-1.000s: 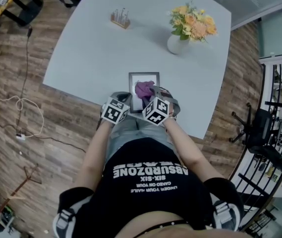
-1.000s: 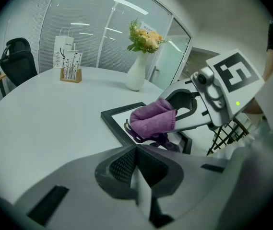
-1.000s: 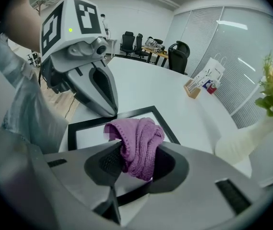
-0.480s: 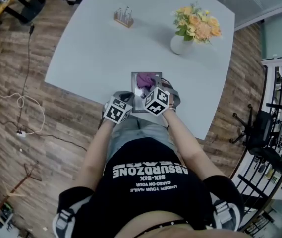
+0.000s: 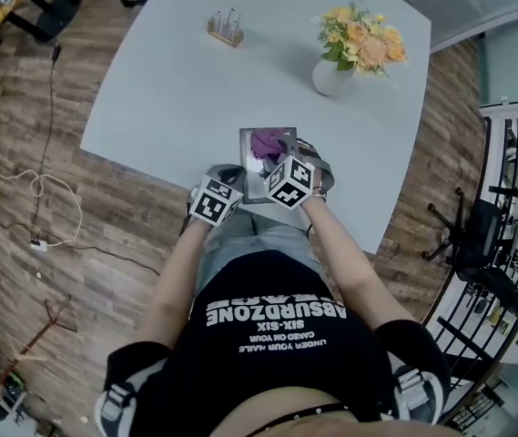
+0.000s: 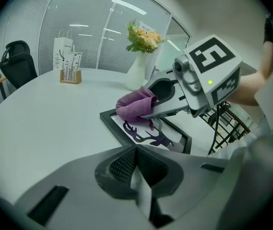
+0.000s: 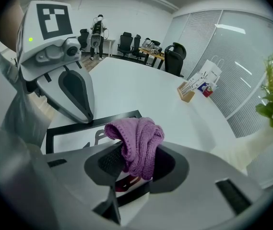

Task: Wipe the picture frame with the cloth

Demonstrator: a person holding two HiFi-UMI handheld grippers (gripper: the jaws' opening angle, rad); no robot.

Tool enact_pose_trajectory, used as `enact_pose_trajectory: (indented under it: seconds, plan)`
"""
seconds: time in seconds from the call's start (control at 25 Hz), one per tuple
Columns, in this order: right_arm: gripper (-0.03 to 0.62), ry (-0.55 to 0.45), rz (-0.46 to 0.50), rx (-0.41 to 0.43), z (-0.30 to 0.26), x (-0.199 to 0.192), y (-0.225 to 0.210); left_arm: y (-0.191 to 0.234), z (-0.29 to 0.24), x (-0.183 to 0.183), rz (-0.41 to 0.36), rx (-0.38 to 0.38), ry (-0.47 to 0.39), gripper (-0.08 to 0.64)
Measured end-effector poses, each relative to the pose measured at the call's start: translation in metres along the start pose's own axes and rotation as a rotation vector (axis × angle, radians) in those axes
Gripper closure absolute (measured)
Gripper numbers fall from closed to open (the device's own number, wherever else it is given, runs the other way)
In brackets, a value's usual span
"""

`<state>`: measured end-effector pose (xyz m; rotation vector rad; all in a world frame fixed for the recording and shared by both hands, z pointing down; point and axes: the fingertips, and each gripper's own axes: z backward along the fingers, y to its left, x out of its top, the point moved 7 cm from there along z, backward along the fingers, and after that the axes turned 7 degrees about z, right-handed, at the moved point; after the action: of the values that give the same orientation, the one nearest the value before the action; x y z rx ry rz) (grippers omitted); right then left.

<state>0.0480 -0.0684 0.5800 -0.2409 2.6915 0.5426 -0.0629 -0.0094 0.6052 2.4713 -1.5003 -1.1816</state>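
Observation:
A black picture frame with a dark antler print lies flat near the table's near edge. My right gripper is shut on a purple knitted cloth, which rests on the far half of the frame. In the right gripper view the cloth bulges from between the jaws above the frame. My left gripper is shut with nothing in it, beside the frame's near left corner. From the left gripper view, the frame, the cloth and the right gripper lie just ahead.
On the pale round table, a white vase of orange flowers stands at the far right. A small wooden holder sits at the far left. The table edge runs just behind both grippers. Office chairs stand far off.
My right gripper has slid the cloth from the middle of the frame toward its far edge. The left gripper has stayed in place.

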Motion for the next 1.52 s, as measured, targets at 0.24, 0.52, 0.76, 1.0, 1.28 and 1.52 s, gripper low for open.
enact_pose_trajectory:
  seconds: [0.24, 0.52, 0.76, 1.0, 1.28, 1.52]
  plan:
    - [0.457, 0.022, -0.041, -0.006, 0.005, -0.014, -0.008, 0.0, 0.0, 0.0, 0.006, 0.006, -0.005, 0.554]
    - [0.456, 0.033, -0.086, -0.019, 0.013, -0.028, -0.013, -0.001, 0.001, -0.001, -0.01, 0.015, -0.007, 0.554]
    - [0.456, 0.029, -0.083, -0.026, 0.013, -0.029, -0.011, -0.002, 0.0, -0.001, -0.012, 0.02, -0.01, 0.554]
    - [0.456, 0.023, -0.103, -0.035, 0.017, -0.032, -0.006, -0.003, 0.0, -0.001, -0.017, 0.032, -0.015, 0.554]
    - [0.456, 0.01, -0.118, -0.048, 0.023, -0.038, 0.003, -0.003, -0.002, -0.001, -0.016, 0.045, -0.022, 0.554]
    - [0.456, 0.001, -0.135, -0.047, 0.028, -0.041, 0.012, -0.005, -0.002, -0.001, -0.019, 0.061, -0.025, 0.554]
